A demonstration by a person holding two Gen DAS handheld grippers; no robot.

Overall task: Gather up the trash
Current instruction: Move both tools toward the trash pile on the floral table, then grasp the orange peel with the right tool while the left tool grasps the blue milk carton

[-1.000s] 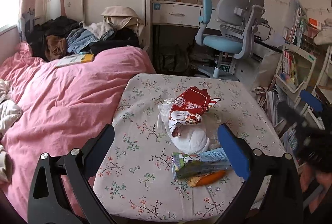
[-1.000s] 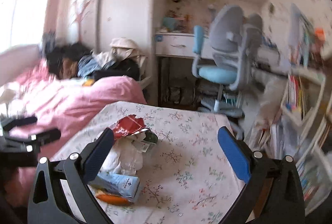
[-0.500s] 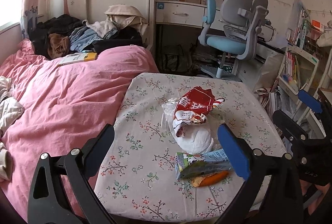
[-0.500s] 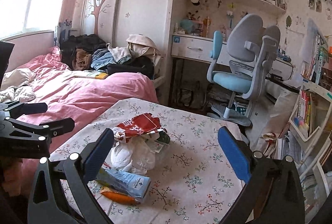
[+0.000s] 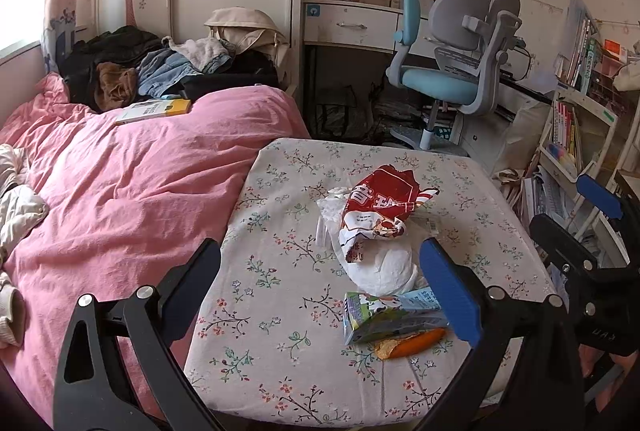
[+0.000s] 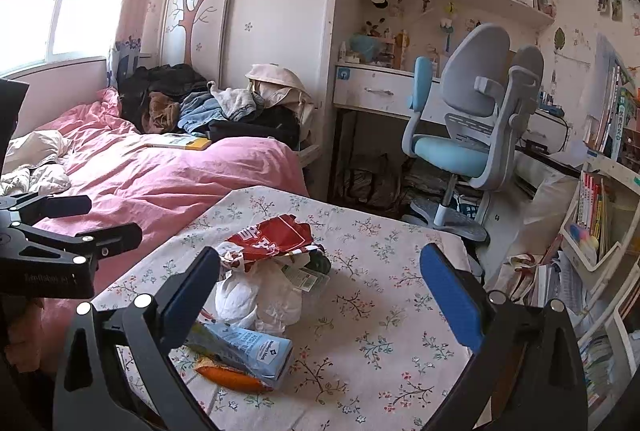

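Floral table point(image 5: 280, 311) edges seem bare around central trash point(image 5: 380, 231).

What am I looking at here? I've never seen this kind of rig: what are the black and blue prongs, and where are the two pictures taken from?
No robot: a person holds a two-finger gripper in each hand, each with a fisheye camera looking along its fingers. The prongs at the bottom are those fingers. One picture is from the left gripper, which also sees the right one at its right edge. The other is from the right gripper. Both are open and hold nothing. Ahead is a table with a flowered cloth beside a pink bed. On it lies the trash: a red wrapper over a white bag, a carton and an orange wrapper beneath it.
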